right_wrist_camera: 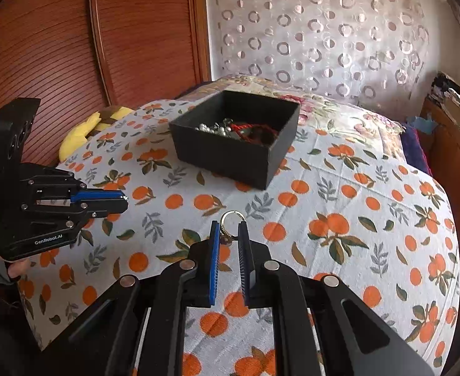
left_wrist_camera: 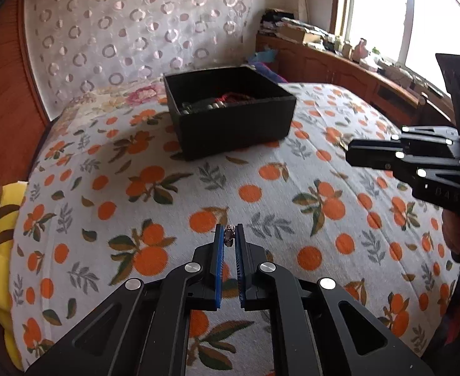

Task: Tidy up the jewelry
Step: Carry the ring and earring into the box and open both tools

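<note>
I have a small dark-stoned ring [left_wrist_camera: 229, 235] pinched at the very tips of my left gripper [left_wrist_camera: 230, 233], low in the centre of the left wrist view, the pads closed tight on it with almost nothing to spare. My right gripper [right_wrist_camera: 230, 230] holds a second ring [right_wrist_camera: 231, 224], a pale metal band that sits low centre in the right wrist view; the band stands up past the fingertips, caught between pads that are nearly closed. Both rings hang over the orange-print bedspread [left_wrist_camera: 292, 163], well short of the black box [left_wrist_camera: 230, 116], which sits above the middle of each view with beads and a red cord [right_wrist_camera: 255, 130] already heaped inside. I judge the step in hand to be carrying the rings to the box and letting them go there. To do it well I would keep both grips firm and move slowly, since each ring is held only by the tips and a jolt could flick it into the busy print, where it would be hard to find. I would bring one gripper at a time over the open top, clear of the near wall, dip low before I release, and aim for a bare corner away from the beads. In the left view the right gripper shows at the right edge, so I would keep the two apart.
</note>
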